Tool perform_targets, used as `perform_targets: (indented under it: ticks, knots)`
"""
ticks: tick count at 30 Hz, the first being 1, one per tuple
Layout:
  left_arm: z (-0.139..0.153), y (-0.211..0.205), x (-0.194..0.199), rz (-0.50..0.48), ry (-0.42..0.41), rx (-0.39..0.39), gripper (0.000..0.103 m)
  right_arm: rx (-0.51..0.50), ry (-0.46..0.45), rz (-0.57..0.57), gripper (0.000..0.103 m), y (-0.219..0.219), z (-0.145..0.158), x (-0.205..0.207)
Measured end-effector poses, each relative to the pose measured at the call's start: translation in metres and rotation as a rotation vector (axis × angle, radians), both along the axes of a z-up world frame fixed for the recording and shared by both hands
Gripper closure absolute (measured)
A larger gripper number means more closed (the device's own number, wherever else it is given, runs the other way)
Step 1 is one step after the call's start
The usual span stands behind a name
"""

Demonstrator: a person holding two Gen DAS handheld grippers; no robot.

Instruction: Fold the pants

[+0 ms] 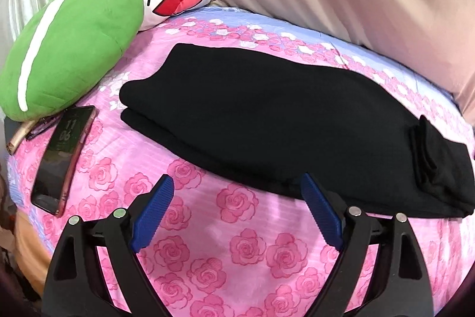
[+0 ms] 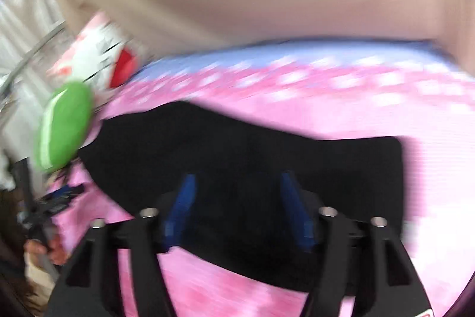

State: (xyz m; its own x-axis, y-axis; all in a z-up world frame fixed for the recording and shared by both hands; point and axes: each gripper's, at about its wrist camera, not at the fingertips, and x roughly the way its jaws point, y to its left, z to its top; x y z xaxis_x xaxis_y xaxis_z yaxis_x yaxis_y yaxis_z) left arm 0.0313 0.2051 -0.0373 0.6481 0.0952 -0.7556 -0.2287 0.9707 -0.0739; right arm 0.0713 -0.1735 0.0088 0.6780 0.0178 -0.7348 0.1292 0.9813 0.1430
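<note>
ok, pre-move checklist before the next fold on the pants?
1. Left tool open, holding nothing: ok.
2. Right tool open, over the pants: ok; whether it touches the cloth: cannot tell, the view is blurred.
3. Pants lie folded lengthwise, layers stacked, on the bedsheet: ok.
4. Bunched fabric at the pants' right end: not ok, smooth it first.
5. Phone apart from the pants: ok.
6. Green pillow near the pants' far-left end, not touching: ok.
</note>
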Motion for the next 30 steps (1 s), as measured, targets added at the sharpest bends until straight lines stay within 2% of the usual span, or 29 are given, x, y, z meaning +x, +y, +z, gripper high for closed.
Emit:
perform_targets:
  ticks: [2,3,5,10,11,12,13,14,15,17,19,21,24,26,28,30]
  knots:
    - [0.001,-0.005,0.002,-0.012,-0.01,-0.009,0.018,-0.055,0.034,-0.127,0.039,-0.041,0.004,-0.03]
    - [0.001,-0.01,0.005,-0.02,-0.014,-0.012,0.018,-0.025,0.056,-0.19,0.038,-0.066,-0.002,-0.045]
    - [0.001,-0.022,0.01,-0.041,-0.018,-0.024,0.018,0.075,0.089,-0.239,0.038,-0.098,-0.02,-0.057]
    - [0.001,-0.056,0.016,-0.091,-0.002,-0.077,0.018,0.251,0.137,-0.176,0.036,-0.108,-0.063,-0.049]
    - [0.002,-0.061,0.015,-0.097,0.0,-0.073,0.018,0.227,0.125,-0.169,0.031,-0.101,-0.068,-0.045]
    - [0.004,-0.066,0.014,-0.104,0.0,-0.065,0.018,0.19,0.111,-0.157,0.038,-0.091,-0.069,-0.041]
    - [0.006,-0.072,0.014,-0.109,0.004,-0.056,0.018,0.149,0.125,-0.158,0.053,-0.083,-0.07,-0.037]
    - [0.008,-0.075,0.014,-0.11,0.011,-0.052,0.018,0.126,0.126,-0.156,0.076,-0.077,-0.066,-0.037]
    - [0.01,-0.078,0.014,-0.11,0.016,-0.05,0.018,0.142,0.106,-0.144,0.083,-0.075,-0.058,-0.039]
    - [0.014,-0.082,0.015,-0.111,0.019,-0.053,0.018,0.133,0.065,-0.142,0.086,-0.078,-0.039,-0.05]
    - [0.02,-0.087,0.016,-0.109,0.017,-0.04,0.018,0.125,0.021,-0.15,0.087,-0.096,-0.015,-0.069]
    - [0.022,-0.093,0.016,-0.111,0.016,-0.019,0.018,0.124,0.011,-0.147,0.087,-0.107,-0.005,-0.083]
    - [0.016,-0.102,0.019,-0.121,0.038,-0.012,0.017,0.049,0.013,-0.242,0.087,-0.132,0.0,-0.111]
    - [0.011,-0.106,0.02,-0.125,0.053,-0.012,0.017,0.054,0.03,-0.333,0.086,-0.162,-0.009,-0.136]
    - [0.002,-0.105,0.022,-0.117,0.074,-0.028,0.017,0.079,0.065,-0.374,0.079,-0.183,-0.029,-0.151]
    - [-0.004,-0.095,0.023,-0.078,0.086,-0.061,0.017,0.11,0.106,-0.398,0.067,-0.19,-0.047,-0.155]
